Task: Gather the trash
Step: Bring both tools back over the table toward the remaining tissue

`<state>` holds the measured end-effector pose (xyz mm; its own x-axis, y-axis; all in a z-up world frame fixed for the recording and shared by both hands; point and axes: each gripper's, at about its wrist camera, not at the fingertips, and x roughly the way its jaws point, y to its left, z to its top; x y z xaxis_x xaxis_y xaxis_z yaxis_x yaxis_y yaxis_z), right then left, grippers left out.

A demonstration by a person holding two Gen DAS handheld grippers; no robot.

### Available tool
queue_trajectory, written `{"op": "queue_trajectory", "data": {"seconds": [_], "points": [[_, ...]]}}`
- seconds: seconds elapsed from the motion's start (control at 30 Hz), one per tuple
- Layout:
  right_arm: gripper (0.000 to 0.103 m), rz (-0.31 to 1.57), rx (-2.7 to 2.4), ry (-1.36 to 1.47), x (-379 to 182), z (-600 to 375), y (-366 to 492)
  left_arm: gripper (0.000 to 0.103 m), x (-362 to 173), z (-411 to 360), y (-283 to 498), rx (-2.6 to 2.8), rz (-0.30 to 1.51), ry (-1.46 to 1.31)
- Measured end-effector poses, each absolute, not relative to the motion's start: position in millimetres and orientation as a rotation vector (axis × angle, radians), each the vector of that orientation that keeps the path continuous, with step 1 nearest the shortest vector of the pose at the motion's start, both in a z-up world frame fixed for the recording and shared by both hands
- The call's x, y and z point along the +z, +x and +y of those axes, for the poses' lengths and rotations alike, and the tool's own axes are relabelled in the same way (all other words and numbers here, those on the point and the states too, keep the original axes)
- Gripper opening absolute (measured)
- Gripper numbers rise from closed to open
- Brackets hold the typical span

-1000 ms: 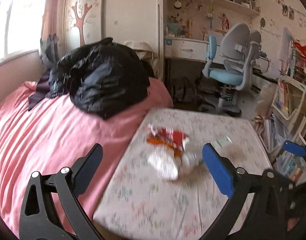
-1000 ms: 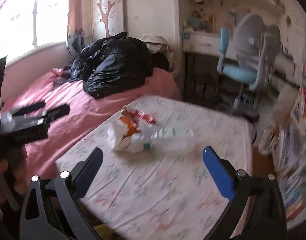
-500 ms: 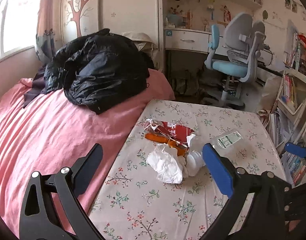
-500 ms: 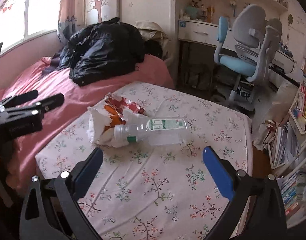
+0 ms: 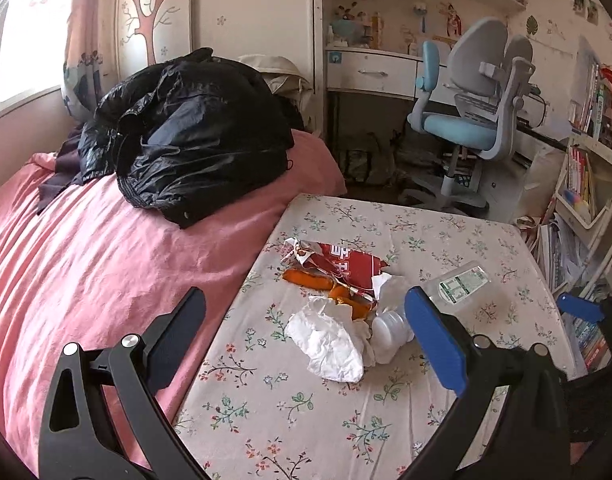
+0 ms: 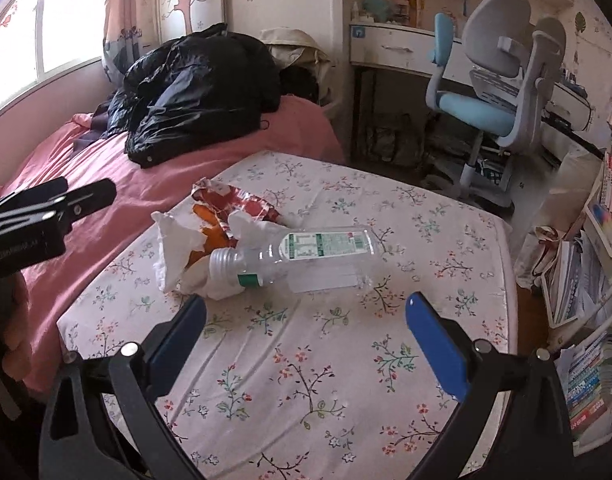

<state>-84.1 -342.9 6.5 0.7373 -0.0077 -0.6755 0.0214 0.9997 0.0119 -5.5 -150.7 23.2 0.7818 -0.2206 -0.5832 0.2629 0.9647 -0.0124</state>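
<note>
A pile of trash lies on the floral-cloth table [image 5: 426, 236]: a crumpled white tissue [image 5: 330, 340], a torn red snack wrapper [image 5: 342, 260] with orange pieces [image 5: 306, 278], and an empty clear plastic bottle [image 6: 306, 252] on its side. The bottle also shows in the left wrist view [image 5: 458, 284]. My left gripper [image 5: 306, 332] is open and empty, above the table's left edge, near the tissue. My right gripper [image 6: 306, 332] is open and empty, just short of the bottle. The left gripper shows at the left of the right wrist view [image 6: 49, 208].
A pink bed [image 5: 85, 260] borders the table on the left, with a black jacket [image 5: 185, 132] heaped on it. A blue-grey desk chair [image 5: 474, 120] and desk stand behind. Shelves of books [image 6: 598, 280] crowd the right side.
Both grippers have moved forward and lower toward the trash pile, which now looks larger and sharper. Both stay open.
</note>
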Motion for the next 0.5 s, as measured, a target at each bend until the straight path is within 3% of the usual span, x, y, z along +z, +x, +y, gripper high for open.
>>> {"op": "queue_trajectory", "data": {"seconds": [0.5], "points": [[0.096, 0.749, -0.023, 0.000, 4.8, -346.0, -85.1, 0.096, 10.8, -99.7, 26.6, -0.129, 0.722, -0.106]]}}
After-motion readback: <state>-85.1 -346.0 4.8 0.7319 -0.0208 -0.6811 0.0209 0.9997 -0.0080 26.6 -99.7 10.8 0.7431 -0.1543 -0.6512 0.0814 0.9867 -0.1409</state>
